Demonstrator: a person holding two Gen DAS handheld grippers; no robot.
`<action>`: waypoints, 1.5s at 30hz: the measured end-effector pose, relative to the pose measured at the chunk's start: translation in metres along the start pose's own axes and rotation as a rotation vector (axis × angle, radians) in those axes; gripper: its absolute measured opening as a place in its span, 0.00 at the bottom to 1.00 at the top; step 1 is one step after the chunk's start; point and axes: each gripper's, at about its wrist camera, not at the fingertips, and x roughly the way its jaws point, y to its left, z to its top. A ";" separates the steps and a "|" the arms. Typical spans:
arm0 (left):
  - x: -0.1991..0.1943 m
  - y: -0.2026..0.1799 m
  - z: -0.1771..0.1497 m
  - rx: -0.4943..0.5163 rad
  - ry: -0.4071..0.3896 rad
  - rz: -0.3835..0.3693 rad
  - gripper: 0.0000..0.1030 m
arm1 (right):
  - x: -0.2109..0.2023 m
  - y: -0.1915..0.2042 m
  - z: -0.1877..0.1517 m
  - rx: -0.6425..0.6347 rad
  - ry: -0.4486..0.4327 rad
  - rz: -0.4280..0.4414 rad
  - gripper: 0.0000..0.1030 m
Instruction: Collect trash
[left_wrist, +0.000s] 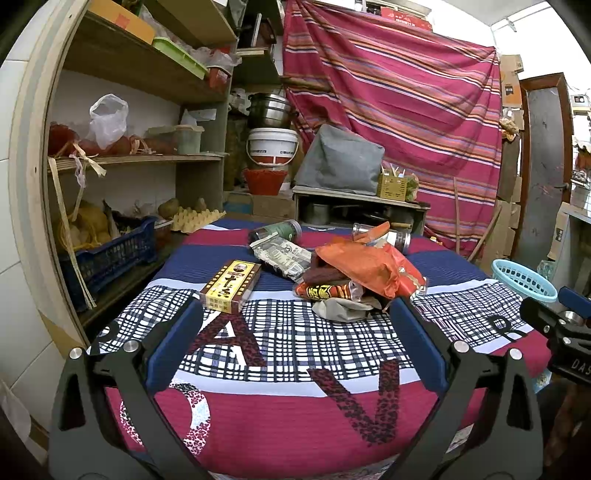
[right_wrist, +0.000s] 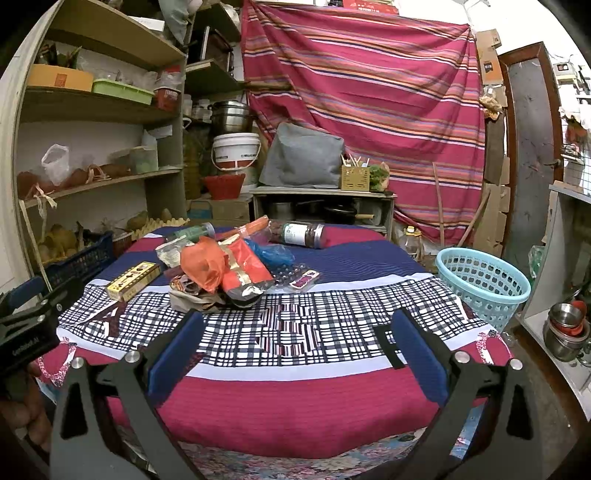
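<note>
A pile of trash lies on the cloth-covered table (left_wrist: 295, 406): an orange plastic bag (left_wrist: 365, 269), a yellow box (left_wrist: 231, 286), a silver wrapper (left_wrist: 282, 256), a green-capped jar (left_wrist: 277, 230) and a clear jar (left_wrist: 384, 236). In the right wrist view I see the orange bag (right_wrist: 203, 267), a red packet (right_wrist: 247, 273), the yellow box (right_wrist: 133, 280), a blue bag (right_wrist: 271, 253) and a jar (right_wrist: 303, 234). My left gripper (left_wrist: 295, 310) is open and empty, just short of the pile. My right gripper (right_wrist: 295, 321) is open and empty, nearer the table's front.
A light blue basket (right_wrist: 484, 284) stands on the floor right of the table; it shows in the left wrist view (left_wrist: 524, 280) too. Wooden shelves (left_wrist: 129, 158) with a blue crate (left_wrist: 110, 258) line the left. A striped red cloth (right_wrist: 369, 110) hangs behind.
</note>
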 end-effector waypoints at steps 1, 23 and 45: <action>0.000 0.000 0.000 0.001 0.000 0.001 0.95 | 0.000 0.000 0.000 -0.001 0.000 0.000 0.96; 0.000 -0.002 -0.002 0.008 0.008 -0.004 0.95 | 0.001 0.005 -0.004 -0.008 -0.006 0.014 0.96; -0.003 0.001 0.002 -0.007 0.008 -0.012 0.95 | -0.001 0.001 -0.001 -0.011 -0.006 0.017 0.96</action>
